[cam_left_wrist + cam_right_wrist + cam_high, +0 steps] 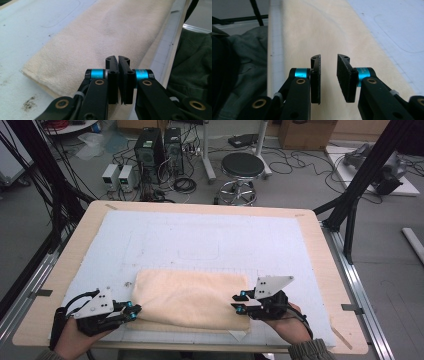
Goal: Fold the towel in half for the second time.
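Observation:
A cream towel (pixel 190 297) lies folded into a long band on the white mat (pixel 200 235), near the table's front edge. My left gripper (pixel 134 311) hovers at the towel's left end. In the left gripper view the towel (pixel 100 32) stretches away beneath the left gripper (pixel 118 58), whose jaws stand almost together with nothing between them. My right gripper (pixel 237 302) is over the towel's right end. In the right gripper view the right gripper (pixel 329 57) is open above the towel (pixel 324 30), and the gap between its jaws holds nothing.
The mat covers most of the wooden table (pixel 310 245). Beyond the table's far edge stand a round black stool (pixel 242 167), computer towers (pixel 157 147) and loose cables on the floor. A black frame post (pixel 360 175) rises at the right. Green clothing (pixel 195 62) shows past the table's near edge.

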